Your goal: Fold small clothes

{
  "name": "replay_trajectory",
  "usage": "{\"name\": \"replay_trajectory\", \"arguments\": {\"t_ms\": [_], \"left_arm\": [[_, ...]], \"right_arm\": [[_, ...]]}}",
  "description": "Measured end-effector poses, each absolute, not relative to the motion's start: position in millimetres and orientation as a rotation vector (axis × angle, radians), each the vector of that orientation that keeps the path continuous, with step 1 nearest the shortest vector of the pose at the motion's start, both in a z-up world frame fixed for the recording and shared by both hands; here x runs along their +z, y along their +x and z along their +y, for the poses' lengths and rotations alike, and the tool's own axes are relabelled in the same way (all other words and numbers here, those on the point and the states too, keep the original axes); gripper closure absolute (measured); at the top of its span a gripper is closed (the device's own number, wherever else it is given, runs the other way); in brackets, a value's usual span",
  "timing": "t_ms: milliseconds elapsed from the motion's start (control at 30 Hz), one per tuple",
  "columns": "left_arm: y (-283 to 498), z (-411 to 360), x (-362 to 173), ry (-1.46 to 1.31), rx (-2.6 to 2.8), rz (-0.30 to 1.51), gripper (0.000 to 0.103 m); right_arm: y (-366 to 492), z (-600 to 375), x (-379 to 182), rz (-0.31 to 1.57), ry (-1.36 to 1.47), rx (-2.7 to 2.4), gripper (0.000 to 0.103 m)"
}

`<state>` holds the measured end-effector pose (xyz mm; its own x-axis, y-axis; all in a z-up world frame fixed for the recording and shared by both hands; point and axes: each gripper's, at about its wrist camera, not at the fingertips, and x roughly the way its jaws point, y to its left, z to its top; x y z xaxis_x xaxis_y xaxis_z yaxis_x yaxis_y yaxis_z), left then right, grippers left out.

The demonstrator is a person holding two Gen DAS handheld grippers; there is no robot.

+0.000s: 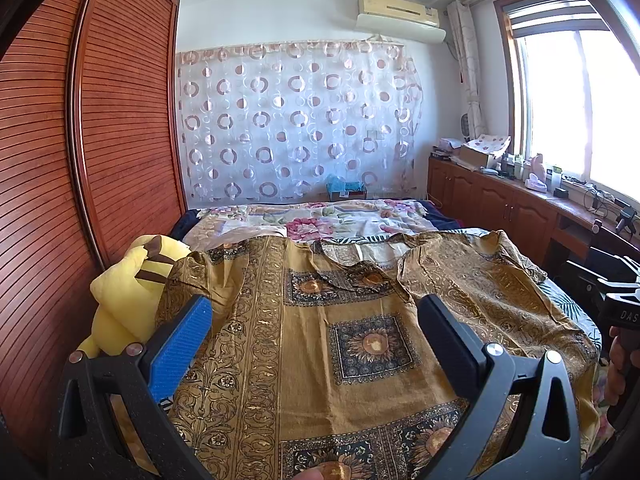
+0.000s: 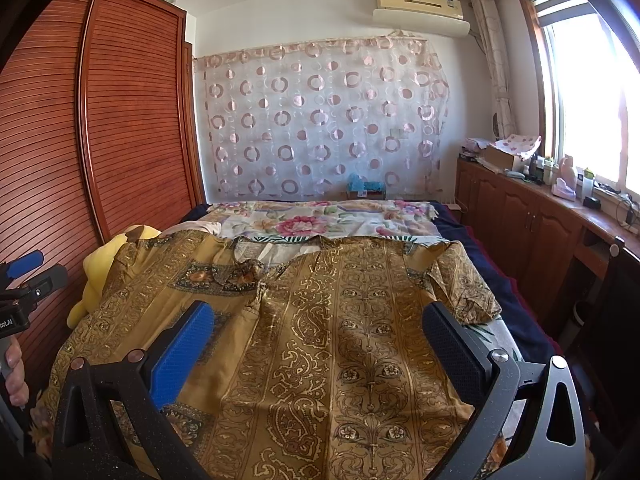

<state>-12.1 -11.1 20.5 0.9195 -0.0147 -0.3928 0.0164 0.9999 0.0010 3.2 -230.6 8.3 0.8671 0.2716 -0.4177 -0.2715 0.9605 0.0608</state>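
The golden patterned shirt [image 2: 360, 344] lay spread flat on the bed [image 2: 472, 236], filling the lower centre of both frames, with one short sleeve [image 2: 466, 284] reaching to the right and its collar toward the floral bedsheet [image 1: 320, 218] at mid-frame. The left gripper [image 1: 316, 332] and the right gripper [image 2: 318, 340] both hovered above the cloth with jaws wide apart, holding nothing. Folding seemed not yet begun; I judge the next move needs a pinch on a sleeve or side edge, near the yellow plush toy [image 1: 128, 284] at the left.
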Motion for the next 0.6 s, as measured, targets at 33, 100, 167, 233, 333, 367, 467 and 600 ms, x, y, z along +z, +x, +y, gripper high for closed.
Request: {"name": "replay_trajectory", "arguments": {"t_ms": [33, 100, 167, 233, 333, 367, 467, 600], "left_arm": [[-11.9, -10.9, 21.3, 0.004, -0.016, 0.404, 0.000], [-12.1, -11.4, 20.2, 0.005, -0.016, 0.403, 0.000], [-12.2, -11.3, 21.0, 0.005, -0.016, 0.404, 0.000], [-12.3, -11.7, 19.8, 0.006, -0.015, 0.402, 0.000], [-12.5, -11.6, 20.5, 0.007, -0.016, 0.402, 0.000], [-12.4, -11.7, 20.6, 0.007, -0.015, 0.401, 0.000], [-12.3, -11.8, 20.5, 0.006, -0.016, 0.401, 0.000], [-12.3, -12.3, 19.4, 0.007, -0.016, 0.402, 0.000]], "right_arm": [[2.9, -230.8, 8.3, 0.437, 0.000, 0.284, 0.000], [3.9, -230.4, 8.7, 0.437, 0.000, 0.287, 0.000], [3.7, -230.2, 8.8, 0.437, -0.001, 0.287, 0.000], [3.8, -230.2, 8.8, 0.437, -0.001, 0.288, 0.000], [3.7, -230.0, 8.7, 0.437, -0.001, 0.287, 0.000], [3.6, -230.1, 8.7, 0.437, 0.000, 0.287, 0.000], [3.6, -229.9, 8.7, 0.437, 0.000, 0.288, 0.000], [3.4, -229.6, 8.9, 0.436, -0.001, 0.289, 0.000]]}}
